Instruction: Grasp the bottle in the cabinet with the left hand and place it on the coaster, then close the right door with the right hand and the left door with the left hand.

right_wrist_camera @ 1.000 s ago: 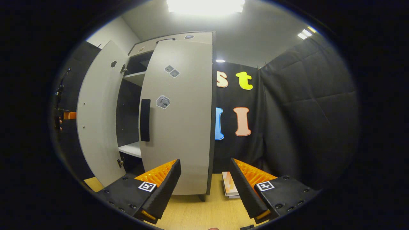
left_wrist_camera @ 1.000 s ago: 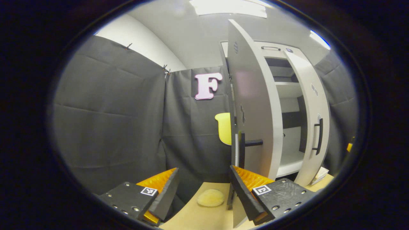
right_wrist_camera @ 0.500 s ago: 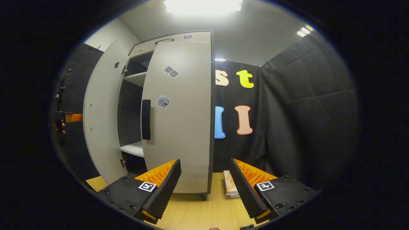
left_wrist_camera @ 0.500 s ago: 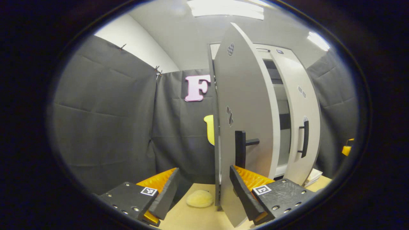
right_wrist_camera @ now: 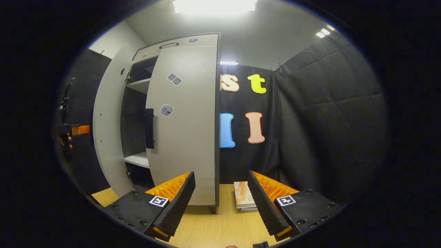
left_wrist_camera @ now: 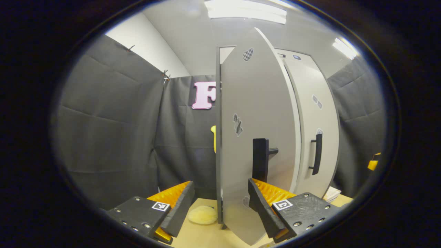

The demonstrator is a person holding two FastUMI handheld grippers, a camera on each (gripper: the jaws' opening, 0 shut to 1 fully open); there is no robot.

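The left gripper (left_wrist_camera: pixel 218 203) is hanging with its fingers spread wide and empty, straddling the edge of the left door (left_wrist_camera: pixel 255 137), probably placed there to push it the rest of the way. Just beside that edge, low on the tabletop (left_wrist_camera: pixel 206 236), a pale round pad (left_wrist_camera: pixel 202 215) is lying, likely the coaster; I can't make out a bottle on it. Further right, the right door (right_wrist_camera: pixel 186 131) is looking closed against the cabinet (right_wrist_camera: pixel 137 86). The right gripper (right_wrist_camera: pixel 221 199) is idling in front, fingers apart, holding nothing, with a book (right_wrist_camera: pixel 243 199) lying just beyond.
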